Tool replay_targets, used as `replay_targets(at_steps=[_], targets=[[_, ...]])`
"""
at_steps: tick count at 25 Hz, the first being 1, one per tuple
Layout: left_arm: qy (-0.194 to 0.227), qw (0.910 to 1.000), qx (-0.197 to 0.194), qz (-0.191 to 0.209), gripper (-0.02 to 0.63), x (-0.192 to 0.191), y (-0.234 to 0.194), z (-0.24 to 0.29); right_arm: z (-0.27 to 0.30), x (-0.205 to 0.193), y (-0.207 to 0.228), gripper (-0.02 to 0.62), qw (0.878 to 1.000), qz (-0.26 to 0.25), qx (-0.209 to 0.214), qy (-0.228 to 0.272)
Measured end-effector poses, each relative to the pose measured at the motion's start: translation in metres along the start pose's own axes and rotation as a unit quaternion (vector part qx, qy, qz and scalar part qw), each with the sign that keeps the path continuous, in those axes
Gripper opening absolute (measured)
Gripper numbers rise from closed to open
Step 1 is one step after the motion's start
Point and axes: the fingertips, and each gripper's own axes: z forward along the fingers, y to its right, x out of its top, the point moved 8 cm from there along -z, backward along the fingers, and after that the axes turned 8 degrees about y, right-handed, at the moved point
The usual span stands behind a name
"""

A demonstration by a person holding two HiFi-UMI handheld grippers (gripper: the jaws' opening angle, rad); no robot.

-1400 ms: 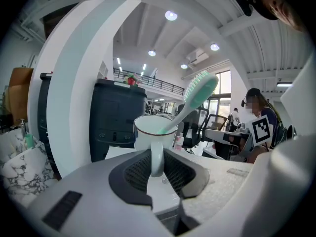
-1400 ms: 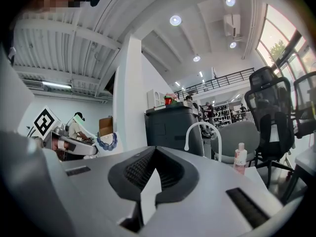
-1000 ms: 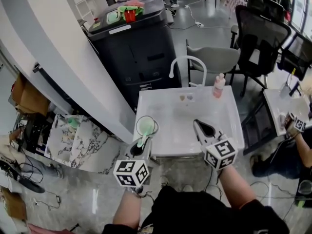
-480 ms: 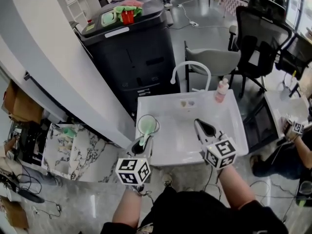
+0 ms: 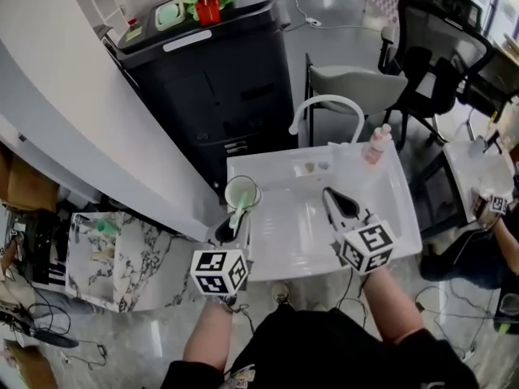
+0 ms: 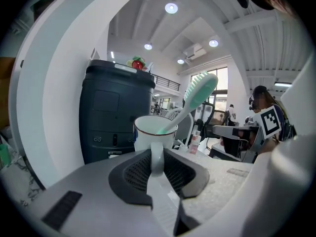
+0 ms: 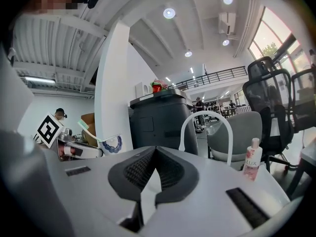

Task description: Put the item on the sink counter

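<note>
A white cup (image 5: pixel 241 193) with a green toothbrush (image 5: pixel 237 217) in it hangs over the left rim of the white sink unit (image 5: pixel 381 233). My left gripper (image 5: pixel 231 229) is shut on the cup's handle. In the left gripper view the cup (image 6: pixel 154 132) stands upright just past the jaws, and the toothbrush (image 6: pixel 196 94) leans right. I cannot tell whether the cup rests on the counter. My right gripper (image 5: pixel 339 205) hovers over the basin, shut with nothing in it. In the right gripper view, the right gripper (image 7: pixel 154 174) faces the faucet (image 7: pixel 205 132).
A curved white faucet (image 5: pixel 326 108) and a pink bottle (image 5: pixel 375 146) stand at the sink's back edge. A tall black machine (image 5: pixel 211 71) rises behind the sink, with chairs (image 5: pixel 434 51) to the right. A marble slab (image 5: pixel 105 250) lies at the left. Another person's hand (image 5: pixel 491 209) is at far right.
The head view has shifted, and the sink sits slightly higher in the picture. The left gripper has carried the cup a little toward the sink's back-left corner. Both jaws stay as they were.
</note>
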Motion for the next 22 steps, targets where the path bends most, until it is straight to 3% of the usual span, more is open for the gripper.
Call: replay_targets(at_steps=[22], targets=[[-0.04, 0.9986, -0.033, 0.013, 0.067, -0.058, -0.077, 0.133, 0.071, -0.046, 0.021, -0.003, 0.997, 0.01, -0.06, -0.056]])
